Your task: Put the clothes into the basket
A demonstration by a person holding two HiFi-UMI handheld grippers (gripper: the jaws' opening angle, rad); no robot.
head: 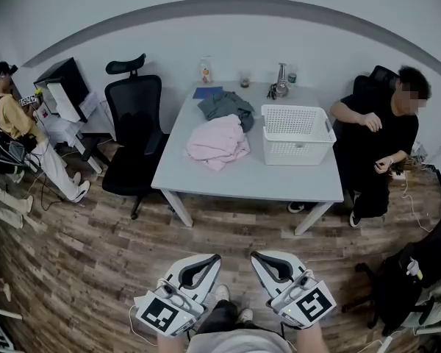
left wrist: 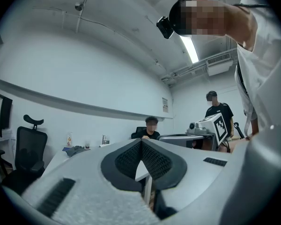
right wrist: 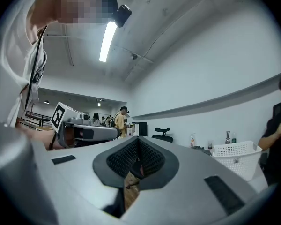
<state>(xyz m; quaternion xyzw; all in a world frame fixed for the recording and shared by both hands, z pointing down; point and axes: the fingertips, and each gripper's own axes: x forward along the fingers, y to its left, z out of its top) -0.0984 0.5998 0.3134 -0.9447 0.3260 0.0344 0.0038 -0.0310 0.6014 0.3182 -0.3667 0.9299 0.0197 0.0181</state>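
Wood floor (head: 95,256) separates table (head: 242,182) edge from left gripper (head: 208,259) and right gripper (head: 262,257).

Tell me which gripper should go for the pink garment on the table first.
Left, narrowly. Both hang back from the pale grey table, jaws together and empty, but the crumpled pink garment lies more in line with the left gripper; the white slotted plastic basket sits over toward the right gripper.
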